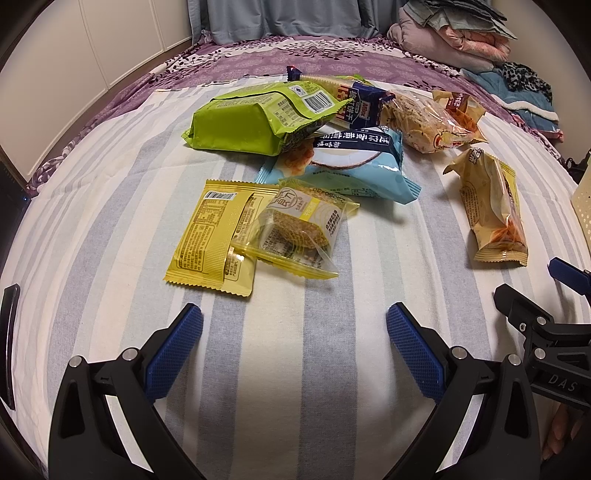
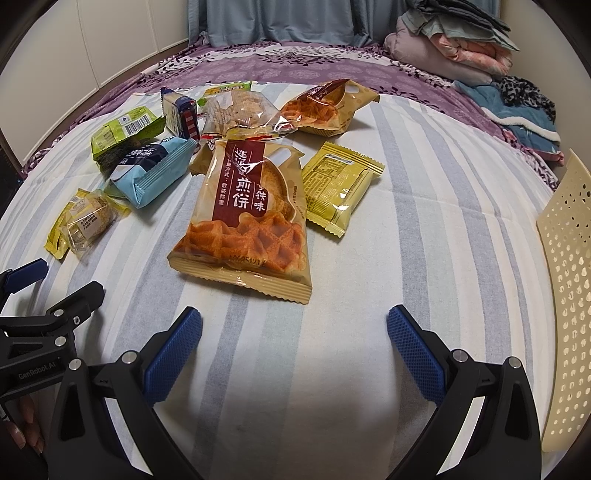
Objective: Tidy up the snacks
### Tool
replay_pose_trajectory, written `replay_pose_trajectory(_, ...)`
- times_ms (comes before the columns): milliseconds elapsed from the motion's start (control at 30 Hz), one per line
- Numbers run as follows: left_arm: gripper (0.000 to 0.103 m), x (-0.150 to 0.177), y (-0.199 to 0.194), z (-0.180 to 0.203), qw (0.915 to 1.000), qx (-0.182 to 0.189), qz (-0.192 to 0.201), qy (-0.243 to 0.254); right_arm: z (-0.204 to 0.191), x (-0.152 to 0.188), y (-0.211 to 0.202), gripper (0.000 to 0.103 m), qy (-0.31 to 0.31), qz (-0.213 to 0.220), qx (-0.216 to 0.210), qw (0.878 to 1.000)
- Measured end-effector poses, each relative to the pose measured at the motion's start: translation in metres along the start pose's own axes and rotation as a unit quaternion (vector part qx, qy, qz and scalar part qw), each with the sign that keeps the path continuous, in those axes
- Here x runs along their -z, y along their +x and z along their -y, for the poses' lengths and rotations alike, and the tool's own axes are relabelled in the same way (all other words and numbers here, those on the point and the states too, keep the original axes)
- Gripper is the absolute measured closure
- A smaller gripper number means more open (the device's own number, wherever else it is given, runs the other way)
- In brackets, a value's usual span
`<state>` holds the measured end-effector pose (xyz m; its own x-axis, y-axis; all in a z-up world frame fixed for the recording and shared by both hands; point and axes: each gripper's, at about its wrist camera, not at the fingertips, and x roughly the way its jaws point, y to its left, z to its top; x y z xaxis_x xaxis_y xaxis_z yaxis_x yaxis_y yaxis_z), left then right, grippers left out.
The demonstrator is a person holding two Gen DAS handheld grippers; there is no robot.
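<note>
Left wrist view gives us the bed [image 1: 295,332] under its striped sheet, with a purple floral cover at the far side and folded clothes [image 1: 454,33] heaped in the far right corner. At the right edge of the right wrist view we see a cream perforated basket [image 2: 565,295] standing on the sheet. Our snacks lie scattered mid-bed: a green pack [image 1: 255,118] leans on a light blue pack [image 1: 351,166], the waffle pack [image 2: 247,218] lies flat just ahead of our right claw [image 2: 294,343], a flat yellow packet [image 1: 210,236] sits partly under a small clear-wrapped cake [image 1: 299,229]. We hold our left claw [image 1: 294,343] low over bare sheet, spread wide and gripping nothing; our right claw is equally wide and unloaded.
</note>
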<state>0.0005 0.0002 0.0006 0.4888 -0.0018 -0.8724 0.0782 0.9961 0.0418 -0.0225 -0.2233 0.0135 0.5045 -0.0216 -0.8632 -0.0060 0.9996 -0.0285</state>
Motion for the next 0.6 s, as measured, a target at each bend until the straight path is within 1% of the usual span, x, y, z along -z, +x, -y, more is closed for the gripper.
replay_pose_trajectory(200, 0.002, 0.002, -0.006, -0.003, 0.9998, 0.018, 0.001, 0.006, -0.001, 0.0, -0.002, 0.005, -0.002, 0.003, -0.005, 1.0)
replay_pose_trajectory(333, 0.002, 0.002, -0.011, -0.016, 0.9991, 0.039, 0.001, -0.014, 0.001, 0.002, -0.004, 0.005, -0.003, 0.005, -0.01, 1.0)
replay_pose_trajectory(467, 0.002, -0.002, -0.011, -0.028, 0.9988, 0.039, -0.002, -0.029, 0.002, 0.002, -0.008, 0.005, -0.003, 0.01, -0.014, 1.0)
replay_pose_trajectory(600, 0.002, -0.011, -0.016, -0.041, 0.9982, 0.044, 0.012, -0.039, 0.002, 0.003, -0.014, 0.005, -0.005, 0.022, -0.015, 1.0)
